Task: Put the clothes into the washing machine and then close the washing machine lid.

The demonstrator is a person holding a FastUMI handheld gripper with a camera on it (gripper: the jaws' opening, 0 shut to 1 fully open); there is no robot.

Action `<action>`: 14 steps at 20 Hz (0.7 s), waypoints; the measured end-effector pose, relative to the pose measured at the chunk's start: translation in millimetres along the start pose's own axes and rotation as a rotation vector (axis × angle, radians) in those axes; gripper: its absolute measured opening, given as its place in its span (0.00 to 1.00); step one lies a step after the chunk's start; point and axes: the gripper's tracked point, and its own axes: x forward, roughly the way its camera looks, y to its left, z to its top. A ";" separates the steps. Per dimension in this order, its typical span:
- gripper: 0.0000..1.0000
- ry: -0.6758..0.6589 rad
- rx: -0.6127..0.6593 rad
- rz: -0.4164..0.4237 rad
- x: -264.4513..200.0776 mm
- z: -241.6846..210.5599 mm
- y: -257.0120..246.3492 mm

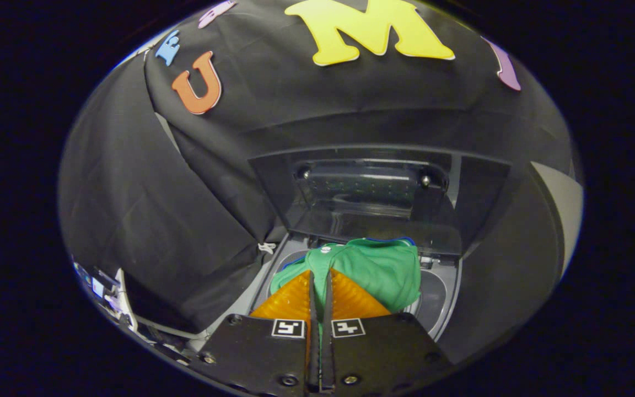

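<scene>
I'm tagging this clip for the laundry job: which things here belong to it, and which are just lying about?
Job:
- green garment, pinched in the closed gripper
- washing machine tub beneath it
- raised lid beyond

Lying about:
- white cable clutter beside the machine

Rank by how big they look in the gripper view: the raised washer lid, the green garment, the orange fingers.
1. Lid.
2. Green garment, pinched in the shut gripper.
3. Orange fingers, though nearness to the camera enlarges them.
</scene>
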 end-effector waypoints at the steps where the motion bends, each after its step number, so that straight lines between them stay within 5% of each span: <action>1: 0.05 -0.005 0.000 -0.013 9.7 -5.6 -4.8; 14: 0.05 0.123 0.090 -0.131 79.6 -54.5 -30.7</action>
